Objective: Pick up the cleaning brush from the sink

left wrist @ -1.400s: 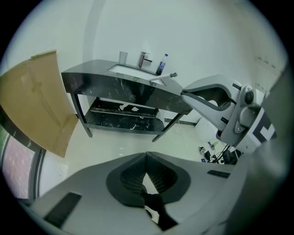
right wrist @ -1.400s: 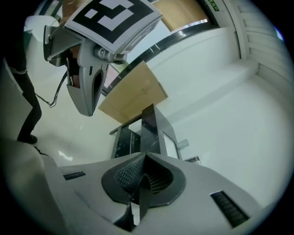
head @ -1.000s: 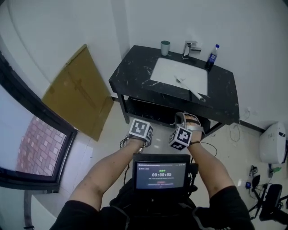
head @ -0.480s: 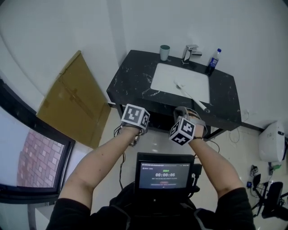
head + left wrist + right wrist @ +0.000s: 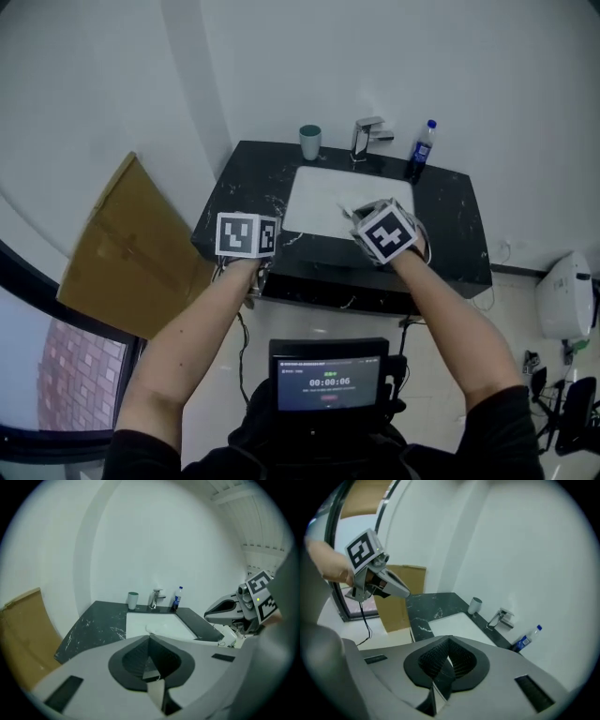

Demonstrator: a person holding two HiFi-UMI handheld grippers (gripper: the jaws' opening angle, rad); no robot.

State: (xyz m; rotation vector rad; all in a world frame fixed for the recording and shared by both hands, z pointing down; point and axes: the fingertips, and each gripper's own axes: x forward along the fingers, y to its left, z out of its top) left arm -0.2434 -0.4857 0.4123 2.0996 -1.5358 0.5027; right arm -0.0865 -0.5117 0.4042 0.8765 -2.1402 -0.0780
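The white sink (image 5: 314, 192) is set in a black marble counter (image 5: 244, 183). The white cleaning brush (image 5: 343, 204) lies in the basin; only its head end shows, and the handle is hidden behind my right gripper's marker cube (image 5: 386, 232). From the left gripper view its pale head (image 5: 148, 630) is just visible. My right gripper (image 5: 449, 639) is shut and empty, above the sink's front right. Over the counter's front left corner my left gripper (image 5: 150, 637) is held, also shut with nothing in it. Its cube (image 5: 246, 234) shows in the head view.
A teal cup (image 5: 310, 142), a chrome faucet (image 5: 367, 136) and a blue-capped bottle (image 5: 421, 149) stand along the counter's back edge. A cardboard sheet (image 5: 122, 244) leans on the wall at left. A white appliance (image 5: 567, 295) sits on the floor at right.
Both grippers have risen and moved forward, from in front of the counter to over its front edge. The right one has rolled and now covers most of the brush in the head view.
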